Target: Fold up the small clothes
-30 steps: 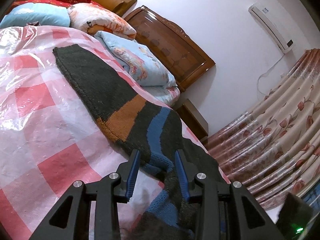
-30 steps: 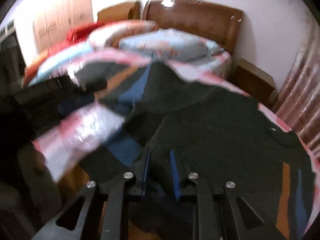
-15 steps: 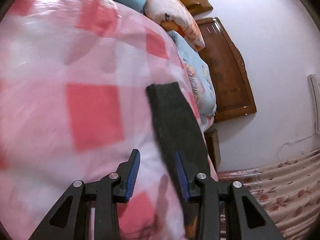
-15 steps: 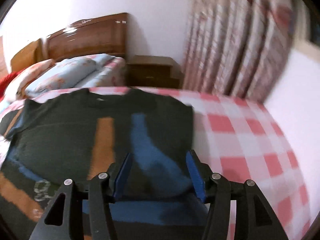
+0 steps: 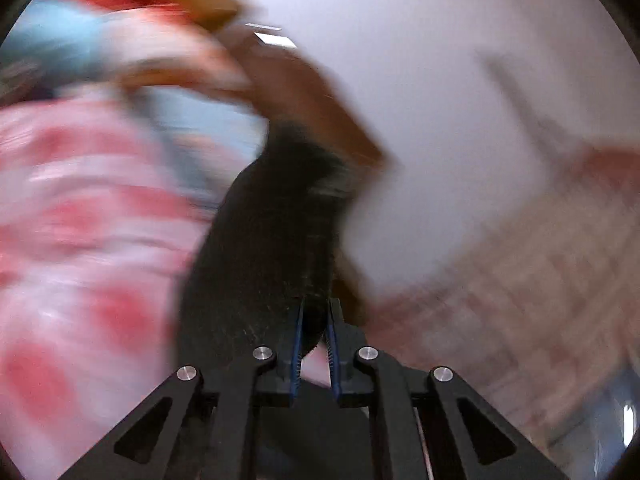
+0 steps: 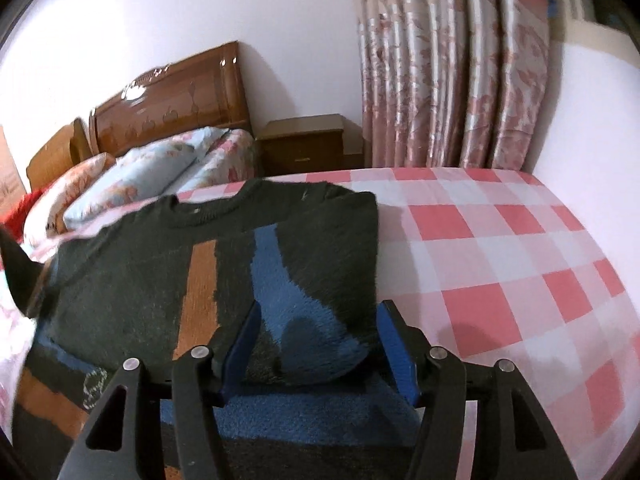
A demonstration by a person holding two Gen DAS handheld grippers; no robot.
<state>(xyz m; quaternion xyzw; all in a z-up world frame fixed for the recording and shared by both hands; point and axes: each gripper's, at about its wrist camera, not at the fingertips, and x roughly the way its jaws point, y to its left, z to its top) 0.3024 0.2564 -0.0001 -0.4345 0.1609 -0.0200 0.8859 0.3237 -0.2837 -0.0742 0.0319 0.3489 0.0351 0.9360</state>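
A dark knitted sweater (image 6: 132, 280) with orange and blue stripes lies on the pink checked bed cover (image 6: 500, 264), its right sleeve folded over the body. My right gripper (image 6: 318, 312) is open just above the folded part, touching nothing. In the blurred left wrist view my left gripper (image 5: 316, 316) is shut on a dark part of the sweater (image 5: 272, 248) and holds it lifted off the bed. That lifted part shows as a dark point at the left edge of the right wrist view.
Pillows (image 6: 136, 172) and a wooden headboard (image 6: 172, 108) stand at the far end of the bed. A wooden nightstand (image 6: 304, 144) and flowered curtains (image 6: 452, 64) are behind. A white wall (image 6: 592, 108) runs along the bed's right side.
My left gripper has shut on the sweater's left sleeve and is swinging it up fast. My right gripper has let go of the right sleeve and opened wider.
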